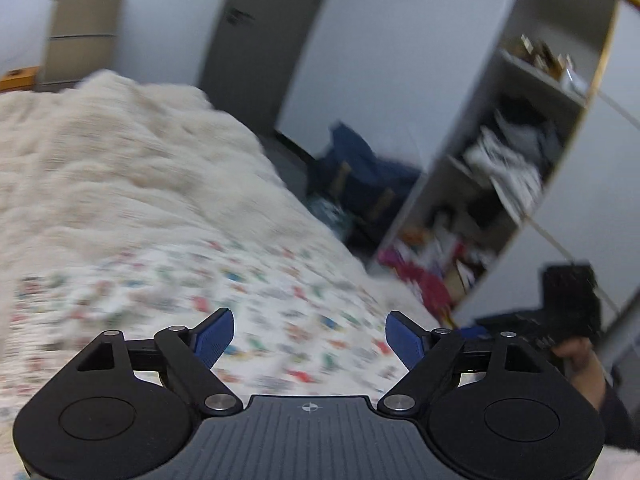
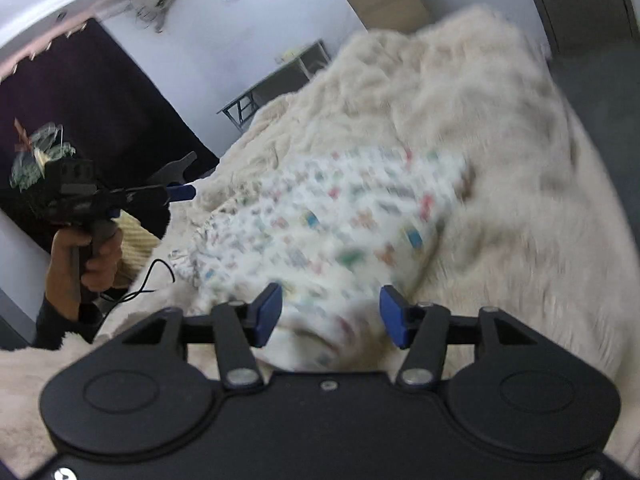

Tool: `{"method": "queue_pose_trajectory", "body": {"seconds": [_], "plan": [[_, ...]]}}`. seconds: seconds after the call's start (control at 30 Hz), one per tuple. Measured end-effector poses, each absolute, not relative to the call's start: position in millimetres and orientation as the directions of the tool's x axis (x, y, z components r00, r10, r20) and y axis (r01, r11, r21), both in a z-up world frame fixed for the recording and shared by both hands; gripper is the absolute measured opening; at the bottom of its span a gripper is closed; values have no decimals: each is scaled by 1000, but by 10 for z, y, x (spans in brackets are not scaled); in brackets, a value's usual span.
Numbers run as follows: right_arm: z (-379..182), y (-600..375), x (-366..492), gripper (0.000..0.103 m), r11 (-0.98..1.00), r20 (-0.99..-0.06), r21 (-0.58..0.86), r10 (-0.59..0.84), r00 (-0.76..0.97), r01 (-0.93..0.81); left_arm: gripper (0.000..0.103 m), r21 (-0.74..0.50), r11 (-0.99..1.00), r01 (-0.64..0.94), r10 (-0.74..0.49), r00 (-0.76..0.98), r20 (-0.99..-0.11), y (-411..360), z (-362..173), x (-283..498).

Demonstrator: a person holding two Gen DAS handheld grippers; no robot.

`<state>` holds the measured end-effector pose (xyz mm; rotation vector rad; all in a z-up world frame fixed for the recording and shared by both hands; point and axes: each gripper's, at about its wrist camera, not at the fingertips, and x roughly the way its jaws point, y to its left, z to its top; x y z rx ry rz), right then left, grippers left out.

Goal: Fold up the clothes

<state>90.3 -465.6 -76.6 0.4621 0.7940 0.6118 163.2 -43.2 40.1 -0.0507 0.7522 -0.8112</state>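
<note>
The left gripper (image 1: 308, 338) is seen with its blue pads (image 1: 212, 338) spread wide apart, and nothing is caught between them. It is held above the patterned garment (image 1: 256, 292), a white cloth printed with small coloured figures, which is laid out on the cream fleece blanket (image 1: 112, 152); the garment is not touched by the pads in this view. Both views are blurred.

The right gripper (image 2: 330, 314) is likewise shown with its jaws parted, the blue pads (image 2: 268, 312) standing clear on either side of the near end of the patterned garment (image 2: 340, 220). The cloth is seen between and below the pads, but no pressing on it can be made out. The garment is spread away from this gripper across the fleece blanket (image 2: 500, 128), bunched at its near end.

In the right wrist view, the left gripper (image 2: 178, 184) is seen at the far left, its handle grasped by a hand (image 2: 90, 256); a thin black cable (image 2: 156, 276) is looped beside it on the blanket. In the left wrist view, a hand (image 1: 576, 354) on the other tool is visible at the right edge. Beyond the blanket, an open shelf unit (image 1: 516, 184) stuffed with clothes and a blue bag (image 1: 360, 168) on the floor are seen.
</note>
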Motion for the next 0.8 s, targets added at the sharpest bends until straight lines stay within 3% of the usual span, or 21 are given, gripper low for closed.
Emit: {"method": "queue_pose_trajectory", "body": {"seconds": [0.07, 0.1, 0.2, 0.57, 0.6, 0.77, 0.8], "plan": [[-876, -4723, 923, 41, 709, -508, 626, 688, 519, -326, 79, -299, 693, 656, -666, 424, -614, -628, 307, 1643], [-904, -4735, 903, 21, 700, -504, 628, 699, 508, -340, 79, -296, 693, 658, -663, 418, -621, -678, 267, 1655], [-824, -4638, 801, 9, 726, -516, 564, 682, 518, -393, 79, -299, 686, 663, -661, 395, -638, -801, 136, 1655], [-366, -3965, 239, 5, 772, -661, 162, 547, 513, -615, 79, -267, 710, 651, -634, 428, -644, -805, 50, 1602], [-353, -3922, 187, 0, 757, -673, 140, 546, 499, -639, 79, -255, 713, 654, -631, 438, -640, -809, 73, 1580], [-214, -3993, 58, 0, 705, -685, 116, 567, 458, -700, 79, -122, 671, 731, -616, 458, -641, -1007, 209, 1302], [-182, -4095, 104, 9, 730, -670, 136, 566, 480, -670, 79, -101, 657, 747, -616, 455, -644, -1050, 218, 1257]]}}
